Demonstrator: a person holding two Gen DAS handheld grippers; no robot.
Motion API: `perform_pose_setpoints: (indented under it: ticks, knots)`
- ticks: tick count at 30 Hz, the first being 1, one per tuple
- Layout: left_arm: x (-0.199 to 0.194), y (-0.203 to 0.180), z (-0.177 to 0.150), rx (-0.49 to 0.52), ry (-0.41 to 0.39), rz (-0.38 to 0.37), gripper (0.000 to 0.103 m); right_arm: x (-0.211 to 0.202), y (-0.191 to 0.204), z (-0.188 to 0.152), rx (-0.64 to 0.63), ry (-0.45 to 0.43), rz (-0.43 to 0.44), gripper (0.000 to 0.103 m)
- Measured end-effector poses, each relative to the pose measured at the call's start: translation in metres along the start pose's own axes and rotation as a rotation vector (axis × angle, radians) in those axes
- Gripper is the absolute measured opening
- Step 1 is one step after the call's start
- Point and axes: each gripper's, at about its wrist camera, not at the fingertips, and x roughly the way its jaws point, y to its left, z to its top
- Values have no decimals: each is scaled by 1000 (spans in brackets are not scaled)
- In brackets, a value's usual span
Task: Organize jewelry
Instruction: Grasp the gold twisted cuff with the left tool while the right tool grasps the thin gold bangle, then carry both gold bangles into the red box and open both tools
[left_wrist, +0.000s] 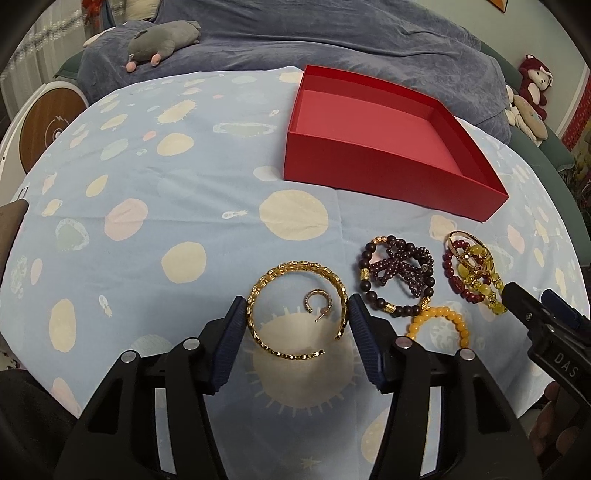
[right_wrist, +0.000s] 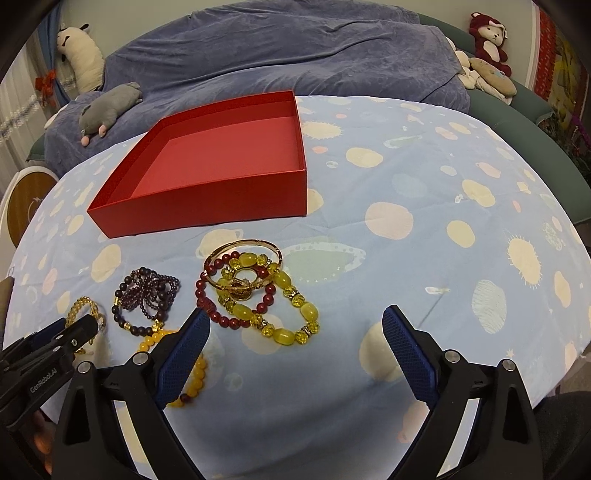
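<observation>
A gold chain bangle (left_wrist: 258, 295) lies on the blue spotted cloth, and my left gripper (left_wrist: 297, 306) is shut on it, a pad against each side. Inside its ring rests a small hoop earring (left_wrist: 319, 299). To its right are dark purple bead bracelets (left_wrist: 395, 266) (right_wrist: 147, 291), an orange bead bracelet (left_wrist: 439, 317) (right_wrist: 192, 384) and a heap of red and yellow bead bracelets with a gold bangle (left_wrist: 472, 269) (right_wrist: 258, 291). My right gripper (right_wrist: 295, 312) stands wide open just in front of that heap, holding nothing. The empty red box (left_wrist: 388, 170) (right_wrist: 207, 206) sits behind the jewelry.
The cloth-covered table (right_wrist: 443, 258) drops off at its rounded edges. Behind it is a sofa under a blue blanket (left_wrist: 332, 40), with a grey plush toy (left_wrist: 162, 40) and a red plush monkey (right_wrist: 487, 40). A round wooden-faced device (left_wrist: 48, 129) stands at the far left.
</observation>
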Motion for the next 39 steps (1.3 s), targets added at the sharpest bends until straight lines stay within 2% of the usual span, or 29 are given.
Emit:
perform_pose_setpoints:
  ticks: [8, 19, 28, 39]
  knots:
    - [-3, -1, 11, 0, -13, -13, 54, 27, 21, 21, -43, 22, 27, 89]
    - [6, 2, 15, -19, 8, -26, 54, 51, 31, 27, -74, 61, 65, 61]
    - [5, 1, 12, -21, 16, -26, 54, 43, 26, 27, -57, 44, 85, 60]
    - [-28, -3, 30, -12, -36, -78, 54, -14, 5, 41, 1, -31, 149, 60]
